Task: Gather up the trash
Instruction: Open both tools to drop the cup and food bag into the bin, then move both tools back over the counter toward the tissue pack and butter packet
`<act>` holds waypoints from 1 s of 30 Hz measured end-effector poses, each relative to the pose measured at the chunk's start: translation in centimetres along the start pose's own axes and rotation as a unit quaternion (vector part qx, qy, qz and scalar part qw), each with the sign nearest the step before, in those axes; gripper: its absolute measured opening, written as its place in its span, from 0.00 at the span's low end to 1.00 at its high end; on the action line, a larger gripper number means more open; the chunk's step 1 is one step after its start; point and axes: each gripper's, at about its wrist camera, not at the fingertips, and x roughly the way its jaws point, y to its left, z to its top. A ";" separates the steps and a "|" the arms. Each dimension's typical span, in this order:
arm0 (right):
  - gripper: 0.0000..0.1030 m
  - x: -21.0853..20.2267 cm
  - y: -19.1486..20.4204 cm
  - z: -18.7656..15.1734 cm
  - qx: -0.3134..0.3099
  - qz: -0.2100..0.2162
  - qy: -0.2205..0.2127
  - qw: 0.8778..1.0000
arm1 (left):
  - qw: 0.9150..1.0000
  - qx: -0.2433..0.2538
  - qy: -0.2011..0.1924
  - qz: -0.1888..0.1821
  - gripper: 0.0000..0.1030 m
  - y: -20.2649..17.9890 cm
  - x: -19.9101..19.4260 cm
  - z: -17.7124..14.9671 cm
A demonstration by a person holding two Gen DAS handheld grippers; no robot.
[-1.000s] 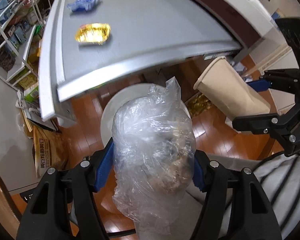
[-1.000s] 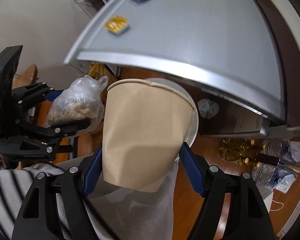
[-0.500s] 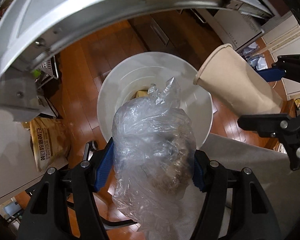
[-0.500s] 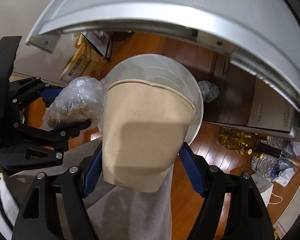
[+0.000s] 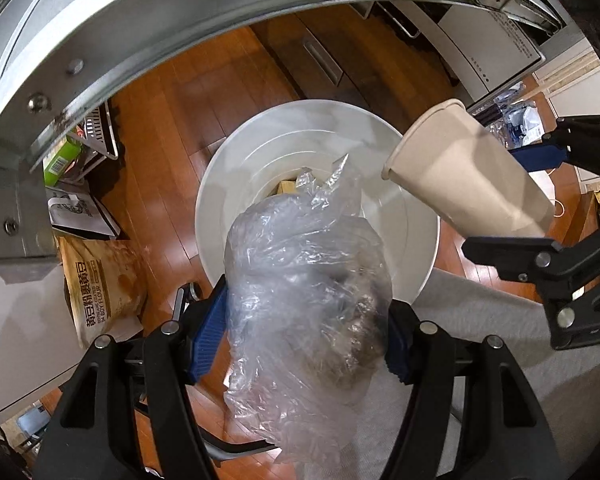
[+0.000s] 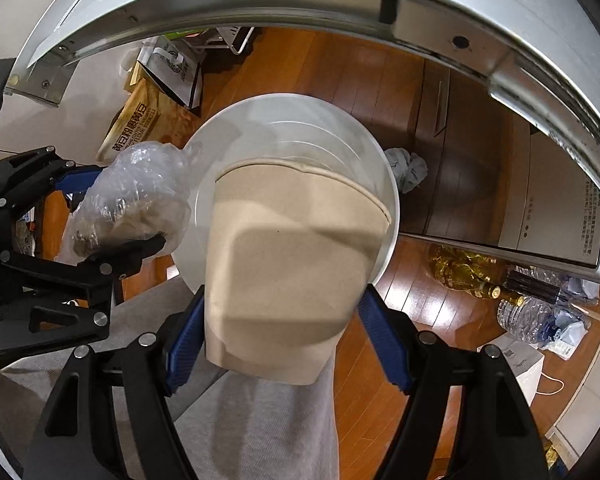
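My left gripper [image 5: 306, 340] is shut on a crumpled clear plastic bag [image 5: 304, 300] with brown scraps inside, held over the near rim of a white round trash bin [image 5: 220, 208] on the wooden floor. My right gripper [image 6: 288, 320] is shut on a tan paper cup [image 6: 288, 264], squeezed and dented, its mouth pointing at the bin [image 6: 220, 136]. In the left wrist view the cup [image 5: 464, 176] hangs over the bin's right rim. In the right wrist view the bag [image 6: 132, 196] sits at the bin's left rim. A little trash lies at the bin's bottom.
The grey table edge [image 5: 180, 20] arcs overhead. A flour sack [image 5: 100, 284] and boxes stand left of the bin. Bottles [image 6: 472, 272] and crumpled paper [image 6: 406, 168] lie on the floor to the right. The person's grey trouser legs [image 6: 260, 420] are below.
Both grippers have dropped from table height to below the table edge and tilted down toward the bin. The bag and cup now hang over its rim, still held.
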 end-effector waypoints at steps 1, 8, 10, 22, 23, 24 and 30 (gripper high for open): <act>0.70 0.1 0.0 0.0 0.000 0.000 -0.001 1.000 | 1.000 0.001 -0.001 0.000 0.64 -0.1 -0.1 0.0; 0.71 -0.2 -0.4 0.0 0.009 -0.004 -0.007 1.000 | 1.000 0.004 -0.008 0.001 0.66 0.1 -0.5 -0.1; 0.71 -0.5 -0.8 -0.1 0.018 -0.002 -0.013 1.000 | 1.000 0.000 -0.011 -0.002 0.70 0.1 -0.8 -0.1; 0.79 -4.3 -2.1 -1.5 0.038 0.013 -0.047 0.998 | 0.999 -0.013 -0.041 -0.004 0.83 0.4 -4.2 -0.7; 0.79 -5.2 -2.0 -1.7 0.034 0.013 -0.057 0.998 | 0.999 -0.013 -0.050 -0.005 0.83 0.3 -5.0 -0.9; 0.79 -6.5 -1.7 -1.9 0.027 0.012 -0.072 0.997 | 0.998 -0.014 -0.056 -0.005 0.83 0.3 -5.5 -0.9; 0.95 -14.9 -0.2 -1.3 -0.030 -0.028 -0.199 0.979 | 0.991 -0.007 -0.135 0.013 0.86 0.6 -11.5 -1.0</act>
